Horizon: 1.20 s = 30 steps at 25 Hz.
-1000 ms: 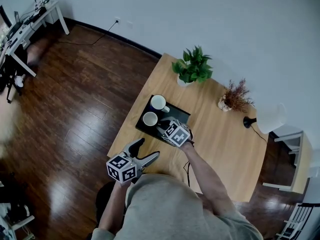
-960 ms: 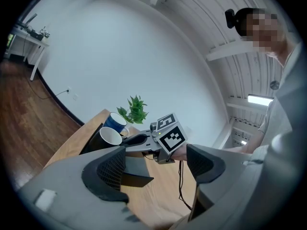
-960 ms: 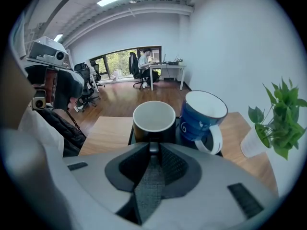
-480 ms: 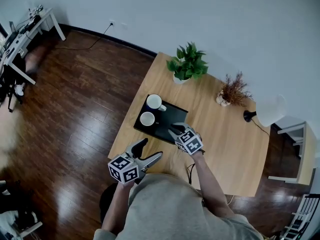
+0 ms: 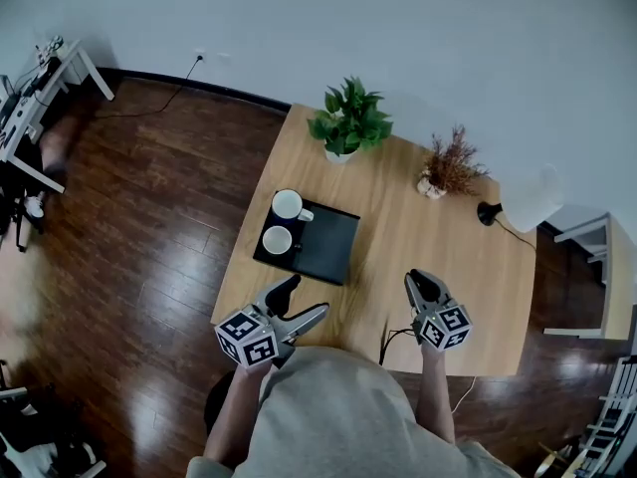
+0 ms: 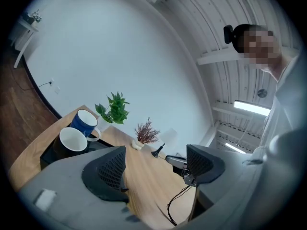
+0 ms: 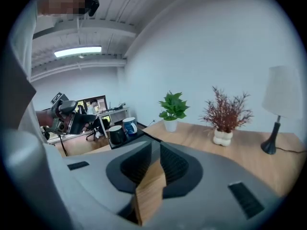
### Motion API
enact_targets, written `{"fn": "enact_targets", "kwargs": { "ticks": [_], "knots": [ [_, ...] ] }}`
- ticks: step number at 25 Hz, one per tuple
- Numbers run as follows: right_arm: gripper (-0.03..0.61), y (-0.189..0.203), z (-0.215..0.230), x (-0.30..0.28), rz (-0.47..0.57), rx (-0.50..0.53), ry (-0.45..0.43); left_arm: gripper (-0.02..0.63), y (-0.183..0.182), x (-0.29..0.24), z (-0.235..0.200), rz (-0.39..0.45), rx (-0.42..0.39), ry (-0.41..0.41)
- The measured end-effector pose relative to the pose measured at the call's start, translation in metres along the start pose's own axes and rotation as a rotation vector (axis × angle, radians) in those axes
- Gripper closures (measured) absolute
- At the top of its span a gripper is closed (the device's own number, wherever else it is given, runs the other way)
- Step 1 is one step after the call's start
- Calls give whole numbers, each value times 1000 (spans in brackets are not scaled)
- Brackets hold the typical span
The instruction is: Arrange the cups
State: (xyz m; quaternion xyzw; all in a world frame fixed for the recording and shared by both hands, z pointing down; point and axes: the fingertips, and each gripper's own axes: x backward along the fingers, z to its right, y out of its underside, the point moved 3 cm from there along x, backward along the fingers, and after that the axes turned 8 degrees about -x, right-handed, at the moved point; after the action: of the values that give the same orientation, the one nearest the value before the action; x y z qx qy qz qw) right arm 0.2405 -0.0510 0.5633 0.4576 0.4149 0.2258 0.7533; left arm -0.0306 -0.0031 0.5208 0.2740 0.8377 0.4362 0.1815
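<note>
left gripper fingers apart, nothing between; right gripper fingers together, empty. both sit at the near edge of the smooth wood desk. two round cups stand upright, side by side, on the left end of a flat black tray: glossy blue cup behind, dark cup with white inside in front. cups lie ahead and left of both; left gripper looks nearer, so probably its reach.

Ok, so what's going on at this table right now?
A person is at the wooden table with a gripper in each hand. A blue cup and a black cup sit side by side on the black tray. Neither gripper holds anything: the left gripper has its fingers apart, the right gripper has them closed.
</note>
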Motion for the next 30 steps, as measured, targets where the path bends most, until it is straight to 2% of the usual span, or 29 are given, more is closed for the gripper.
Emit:
{"fn": "enact_targets", "kwargs": {
  "ticks": [6, 14, 22, 27, 30],
  "knots": [
    [523, 12, -7, 10, 14, -62, -7, 227, 1, -20, 17, -35, -13, 49],
    [523, 7, -50, -12, -19, -14, -182, 227, 9, -26, 23, -63, -13, 52],
    [523, 4, -65, -19, -22, -5, -240, 227, 14, -27, 27, -66, -12, 58],
    [523, -7, -89, -12, 5, 8, -350, 227, 14, -31, 30, -72, -18, 73],
    [523, -5, -103, -11, -3, 29, -386, 227, 13, -33, 33, -76, -26, 89]
  ]
}}
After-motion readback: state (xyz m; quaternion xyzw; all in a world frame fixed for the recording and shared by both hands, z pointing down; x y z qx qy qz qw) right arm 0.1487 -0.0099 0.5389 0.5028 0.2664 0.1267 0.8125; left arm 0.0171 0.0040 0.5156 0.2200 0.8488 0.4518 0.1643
